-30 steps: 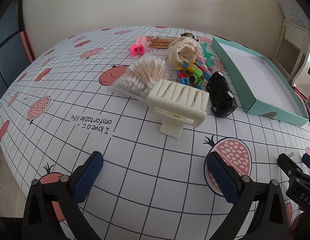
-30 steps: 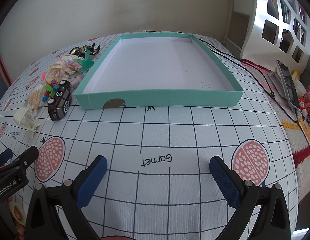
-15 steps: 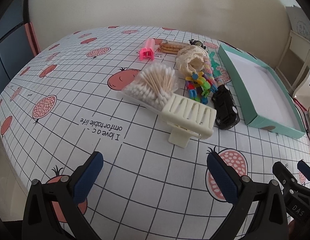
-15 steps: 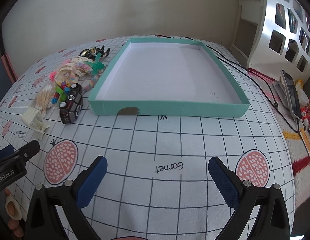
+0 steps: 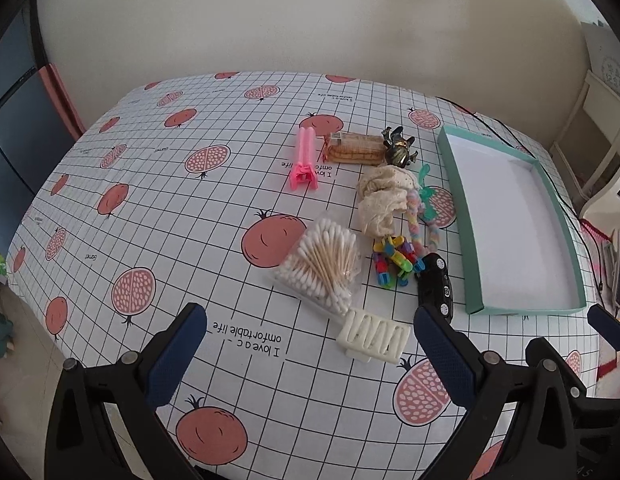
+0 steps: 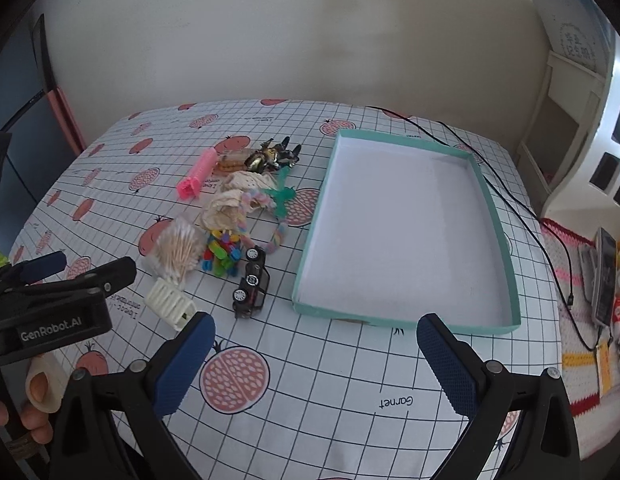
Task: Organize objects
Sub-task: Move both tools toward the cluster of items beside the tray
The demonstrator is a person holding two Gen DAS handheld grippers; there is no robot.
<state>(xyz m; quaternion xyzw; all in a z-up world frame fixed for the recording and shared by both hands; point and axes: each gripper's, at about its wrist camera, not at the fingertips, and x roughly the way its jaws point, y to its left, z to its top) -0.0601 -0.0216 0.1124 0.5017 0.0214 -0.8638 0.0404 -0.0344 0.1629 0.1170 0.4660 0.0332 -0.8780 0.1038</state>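
Nothing is sorted yet, I judge: the teal tray [image 6: 505, 240] is bare, and all the small things, like the toy car [image 6: 252, 285] and cotton swabs [image 5: 323, 266], lie on the surface at its 9 o'clock. My left hand-held gripper [image 5: 310, 340] and right hand-held gripper [image 6: 315, 354] are both wide open, carrying nothing.

Glossy black toy car [image 6: 252, 285], wooden-stemmed cotton swabs [image 5: 323, 266], perhaps matt cardboard tray [image 6: 505, 248], smooth printed tablecloth [image 5: 158, 200].

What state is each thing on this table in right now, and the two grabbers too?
Left gripper: open, holding nothing.
Right gripper: open, holding nothing.
Green tray: nothing inside.
Toy car: tipped on its side, beside the tray.
Cotton swabs: bagged, lying flat.
Cream clip: lying on the cloth.
Pink clip: lying flat.
Biscuits: wrapped.
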